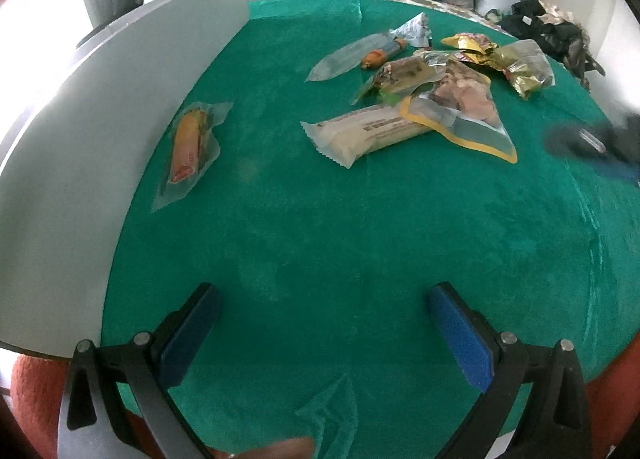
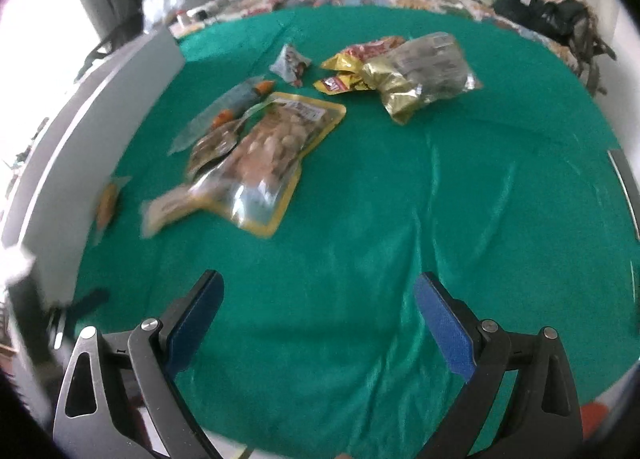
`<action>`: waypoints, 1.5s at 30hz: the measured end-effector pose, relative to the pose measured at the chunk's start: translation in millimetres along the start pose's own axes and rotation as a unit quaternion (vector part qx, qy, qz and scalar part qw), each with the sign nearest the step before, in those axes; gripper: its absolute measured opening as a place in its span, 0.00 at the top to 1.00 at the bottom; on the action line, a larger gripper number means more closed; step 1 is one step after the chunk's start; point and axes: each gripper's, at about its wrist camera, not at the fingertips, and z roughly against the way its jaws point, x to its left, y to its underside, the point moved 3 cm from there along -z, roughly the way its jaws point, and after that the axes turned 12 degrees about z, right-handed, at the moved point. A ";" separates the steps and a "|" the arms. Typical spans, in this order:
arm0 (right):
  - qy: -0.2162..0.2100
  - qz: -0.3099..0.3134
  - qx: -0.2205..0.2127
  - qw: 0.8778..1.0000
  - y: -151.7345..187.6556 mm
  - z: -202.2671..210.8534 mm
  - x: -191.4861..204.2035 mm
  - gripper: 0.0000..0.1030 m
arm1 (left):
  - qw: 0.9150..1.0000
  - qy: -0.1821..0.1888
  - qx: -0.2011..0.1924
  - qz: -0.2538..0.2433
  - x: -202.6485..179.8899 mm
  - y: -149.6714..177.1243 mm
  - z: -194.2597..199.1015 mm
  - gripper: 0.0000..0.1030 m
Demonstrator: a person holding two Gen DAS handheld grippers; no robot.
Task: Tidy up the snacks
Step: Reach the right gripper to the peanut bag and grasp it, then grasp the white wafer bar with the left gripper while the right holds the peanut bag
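Task barely begun. One sausage pack apart, far ahead-left of left gripper. Snack pile ahead of right gripper, unsorted. Both grippers released, empty.

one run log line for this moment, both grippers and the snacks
left hand-held gripper open, empty | right hand-held gripper open, empty | sausage pack alone by grey board | other snacks piled on green cloth

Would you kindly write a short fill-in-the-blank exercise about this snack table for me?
1. The cloth covering the table is ____.
2. Both the left gripper and the right gripper are ____ and hold nothing.
3. The orange sausage packet lies apart from the pile, beside the ____ board.

Missing words: green; open; grey
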 end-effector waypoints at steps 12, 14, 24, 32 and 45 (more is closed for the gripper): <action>-0.040 -0.062 0.051 0.996 -90.2 -84.6 11.4 0.08 | 0.999 0.020 -0.016 -0.028 1.3 -8.6 -5.9 0.00; -0.018 -0.029 0.068 0.997 -95.1 -93.1 21.2 0.07 | 0.999 0.024 -0.017 -0.032 1.9 -6.8 -5.1 0.00; 0.006 0.019 0.050 0.999 -47.3 -65.4 -13.3 0.41 | 0.998 0.030 -0.028 -0.037 3.1 -14.8 -10.7 0.00; 0.030 0.027 0.005 0.999 33.0 -21.9 -69.4 0.40 | 0.998 0.033 -0.051 -0.031 -3.7 -1.1 -2.9 0.00; 0.064 0.030 -0.105 0.992 86.6 0.3 -70.6 0.34 | 0.992 0.063 0.032 -0.107 -29.8 -36.7 -2.8 0.00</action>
